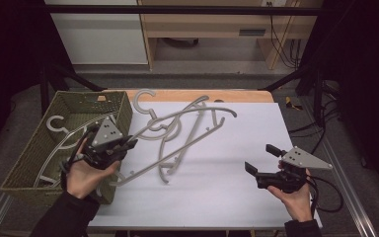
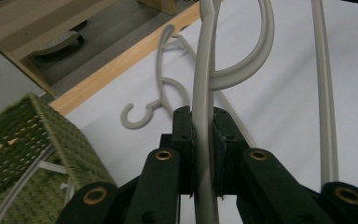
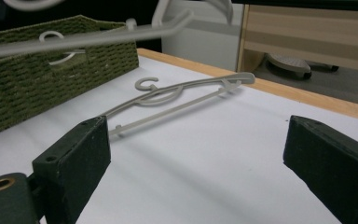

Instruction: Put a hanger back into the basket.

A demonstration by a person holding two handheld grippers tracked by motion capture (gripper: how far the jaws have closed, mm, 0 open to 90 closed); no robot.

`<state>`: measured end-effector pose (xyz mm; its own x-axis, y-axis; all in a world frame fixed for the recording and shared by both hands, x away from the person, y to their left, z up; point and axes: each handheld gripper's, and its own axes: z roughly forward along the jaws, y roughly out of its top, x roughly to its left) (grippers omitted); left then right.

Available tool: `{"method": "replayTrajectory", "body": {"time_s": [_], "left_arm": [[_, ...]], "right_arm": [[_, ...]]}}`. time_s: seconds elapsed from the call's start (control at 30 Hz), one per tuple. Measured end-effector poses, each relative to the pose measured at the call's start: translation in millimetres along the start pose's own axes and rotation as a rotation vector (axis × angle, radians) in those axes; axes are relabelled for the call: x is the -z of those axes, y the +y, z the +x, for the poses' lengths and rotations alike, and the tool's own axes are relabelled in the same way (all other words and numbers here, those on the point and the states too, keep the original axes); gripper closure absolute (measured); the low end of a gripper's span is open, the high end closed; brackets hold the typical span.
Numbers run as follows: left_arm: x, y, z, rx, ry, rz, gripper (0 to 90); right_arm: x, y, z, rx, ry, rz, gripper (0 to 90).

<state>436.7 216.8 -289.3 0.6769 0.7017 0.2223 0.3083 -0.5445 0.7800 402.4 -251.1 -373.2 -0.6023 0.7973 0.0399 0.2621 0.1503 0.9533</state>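
The left gripper [image 2: 203, 154] clamps a grey plastic hanger [image 1: 177, 129]; the right gripper [image 1: 259, 158] gapes, empty. Lifted toward the green woven basket [image 1: 27, 158], the hanger may snag a second grey hanger [image 1: 197, 131] lying against it.

No text, label, brand, number or sign is showing legibly anywhere in these views.
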Motion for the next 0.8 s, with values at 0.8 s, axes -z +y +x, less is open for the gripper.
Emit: {"method": "replayTrajectory", "body": {"time_s": [0.8], "left_arm": [[40.9,-41.2,112.1,0.161,0.25,-0.004,81.4]], "right_arm": [[-3.5,-4.0,0.2,-0.017,-0.014,0.025,5.0]]}}
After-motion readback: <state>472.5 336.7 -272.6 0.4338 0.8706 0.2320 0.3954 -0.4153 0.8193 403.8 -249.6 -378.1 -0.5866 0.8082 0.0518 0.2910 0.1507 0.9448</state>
